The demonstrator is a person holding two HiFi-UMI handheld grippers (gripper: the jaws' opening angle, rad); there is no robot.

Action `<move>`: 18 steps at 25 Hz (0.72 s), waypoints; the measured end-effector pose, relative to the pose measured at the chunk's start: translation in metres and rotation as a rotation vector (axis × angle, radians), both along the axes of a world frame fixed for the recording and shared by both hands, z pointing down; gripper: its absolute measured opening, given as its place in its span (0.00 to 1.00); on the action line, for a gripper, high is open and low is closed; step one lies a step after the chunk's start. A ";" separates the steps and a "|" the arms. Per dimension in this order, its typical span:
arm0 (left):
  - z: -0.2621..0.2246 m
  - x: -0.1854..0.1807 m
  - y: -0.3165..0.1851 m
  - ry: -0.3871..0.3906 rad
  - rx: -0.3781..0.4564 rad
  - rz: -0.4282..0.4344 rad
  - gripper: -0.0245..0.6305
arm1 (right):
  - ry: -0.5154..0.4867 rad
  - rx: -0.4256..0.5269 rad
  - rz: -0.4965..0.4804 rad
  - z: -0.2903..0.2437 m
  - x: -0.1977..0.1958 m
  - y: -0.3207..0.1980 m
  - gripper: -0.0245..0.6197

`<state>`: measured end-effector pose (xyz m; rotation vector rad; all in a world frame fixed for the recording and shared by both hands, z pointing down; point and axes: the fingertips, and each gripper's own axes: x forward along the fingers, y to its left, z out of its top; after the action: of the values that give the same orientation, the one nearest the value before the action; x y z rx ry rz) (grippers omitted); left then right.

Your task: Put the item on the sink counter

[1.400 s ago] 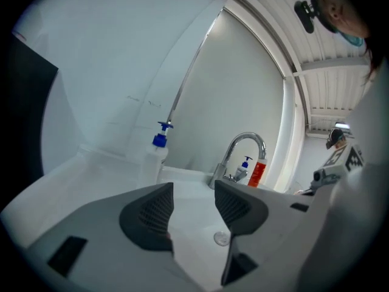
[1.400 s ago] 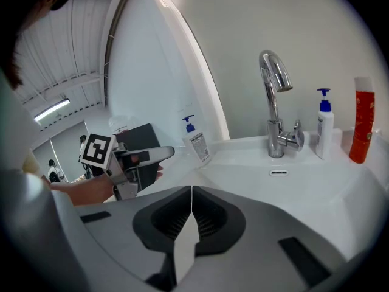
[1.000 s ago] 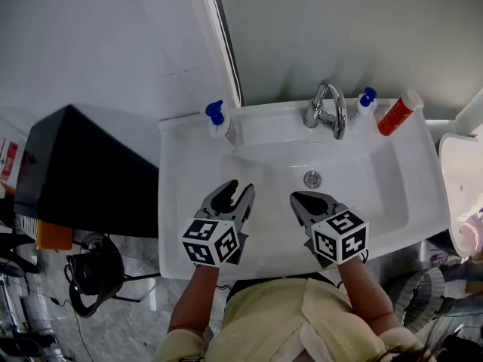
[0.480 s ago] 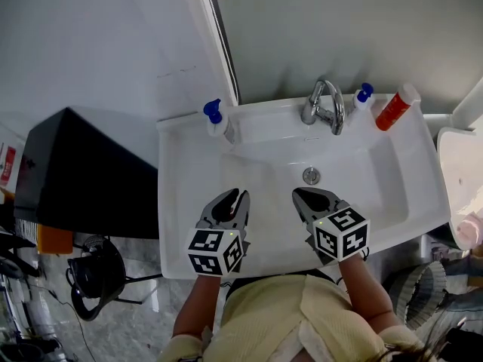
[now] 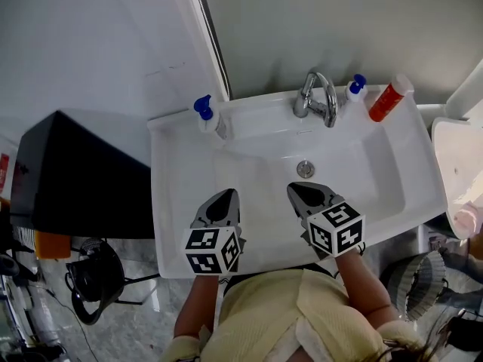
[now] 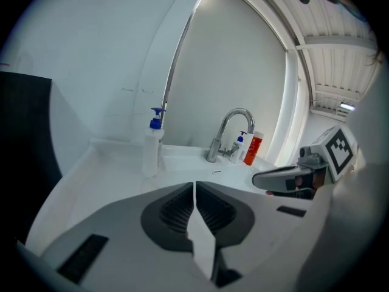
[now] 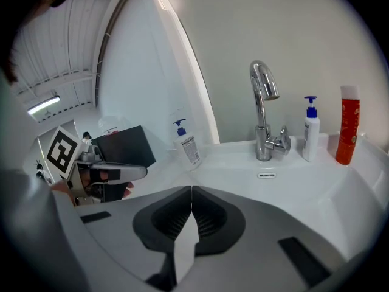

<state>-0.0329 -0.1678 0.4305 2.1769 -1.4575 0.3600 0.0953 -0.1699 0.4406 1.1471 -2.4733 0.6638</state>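
Closing through the last second, the left gripper (image 5: 226, 195) now has its jaws pressed together with nothing between them; a second ago they stood well apart over the basin. The right gripper (image 5: 296, 189) has kept its place just beside it, its jaws likewise together and empty, as they were before. The bottles on the sink (image 5: 170, 225) stand where they stood relative to the faucet (image 5: 315, 100).

Neither gripper touches a bottle, and which of the three is the task's item cannot be told. All three stand upright on the counter along the back rim. The white pump bottle (image 5: 205, 116) is at the back left corner, well ahead of the left gripper and a little to its left, apart from everything else. The small pump bottle (image 5: 355, 89) stands just right of the faucet, and the red bottle (image 5: 386, 100) is just beside it, further right; both are well ahead of the right gripper. The two grippers hang over the near part of the basin, with the drain (image 5: 305, 169) just beyond the right one.

The white pump bottle has a blue pump head and a printed label on its front. The small one is also white with a blue pump. The red bottle is a slim cylinder with a white cap.
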 end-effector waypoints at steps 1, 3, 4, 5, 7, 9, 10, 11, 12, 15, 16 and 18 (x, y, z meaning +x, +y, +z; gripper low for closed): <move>0.001 0.000 -0.001 -0.001 -0.004 -0.009 0.11 | 0.006 0.003 0.001 0.000 0.000 0.000 0.08; 0.002 0.000 -0.002 -0.008 -0.009 -0.031 0.11 | 0.014 0.007 0.006 0.000 0.001 -0.001 0.08; 0.003 -0.001 -0.002 -0.014 -0.010 -0.042 0.11 | 0.016 0.007 0.010 0.000 0.002 -0.001 0.08; 0.004 -0.002 -0.003 -0.020 -0.012 -0.051 0.11 | 0.017 0.007 0.015 0.000 0.003 -0.001 0.08; 0.007 -0.004 -0.003 -0.027 -0.020 -0.062 0.11 | 0.019 0.004 0.027 0.001 0.006 -0.002 0.08; 0.009 -0.006 -0.003 -0.027 -0.030 -0.068 0.11 | 0.024 0.000 0.036 0.002 0.008 -0.003 0.08; 0.010 -0.007 -0.003 -0.027 -0.033 -0.072 0.11 | 0.027 -0.001 0.039 0.003 0.009 -0.004 0.08; 0.011 -0.007 -0.003 -0.026 -0.035 -0.076 0.11 | 0.030 -0.002 0.042 0.003 0.010 -0.004 0.08; 0.012 -0.008 -0.003 -0.025 -0.037 -0.079 0.11 | 0.033 -0.003 0.045 0.004 0.011 -0.004 0.08; 0.013 -0.006 -0.003 -0.024 -0.040 -0.080 0.11 | 0.040 -0.002 0.057 0.004 0.015 -0.005 0.08; 0.013 -0.006 -0.004 -0.024 -0.040 -0.079 0.11 | 0.041 -0.002 0.061 0.004 0.016 -0.005 0.08; 0.013 -0.005 -0.004 -0.023 -0.040 -0.077 0.11 | 0.041 -0.002 0.067 0.004 0.017 -0.006 0.08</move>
<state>-0.0382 -0.1716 0.4438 2.0857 -1.5284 0.3844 0.1127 -0.1757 0.4447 1.2353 -2.4092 0.6543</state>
